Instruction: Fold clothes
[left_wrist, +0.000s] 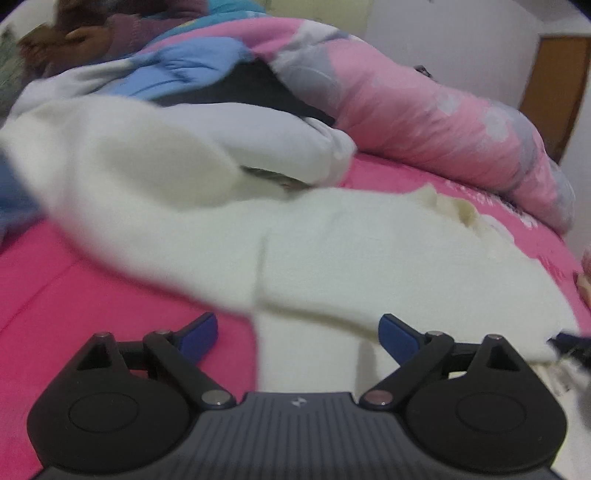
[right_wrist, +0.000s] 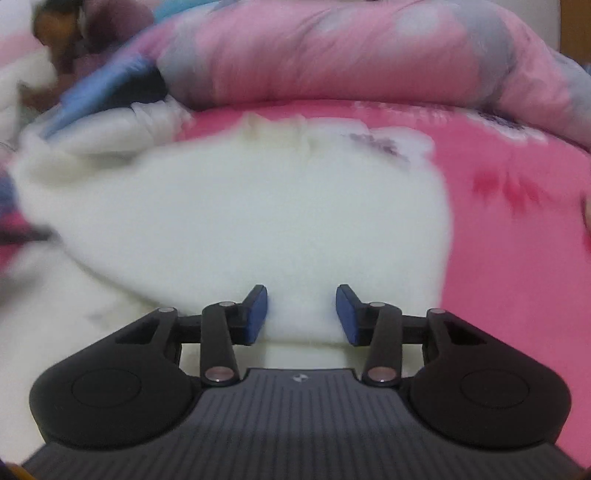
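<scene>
From the left wrist, the left gripper (left_wrist: 299, 338) gapes wide over a cream fleece garment (left_wrist: 332, 251) spread on a hot-pink bedsheet (left_wrist: 92, 306), with a rolled pink quilt (left_wrist: 424, 122), pale wall (left_wrist: 461, 33) and wooden door (left_wrist: 557, 85) behind. From the right wrist, the right gripper (right_wrist: 301, 314) stands partly open with the garment's near edge (right_wrist: 258, 221) between its blue pads, not pinched, while the sheet (right_wrist: 517, 277) runs right toward the quilt (right_wrist: 332, 55).

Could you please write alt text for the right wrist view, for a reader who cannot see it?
The right gripper, jaws open, points at a fluffy white garment spread on a bright pink bedsheet. A rolled pink and grey quilt lies across the back of the bed.
</scene>
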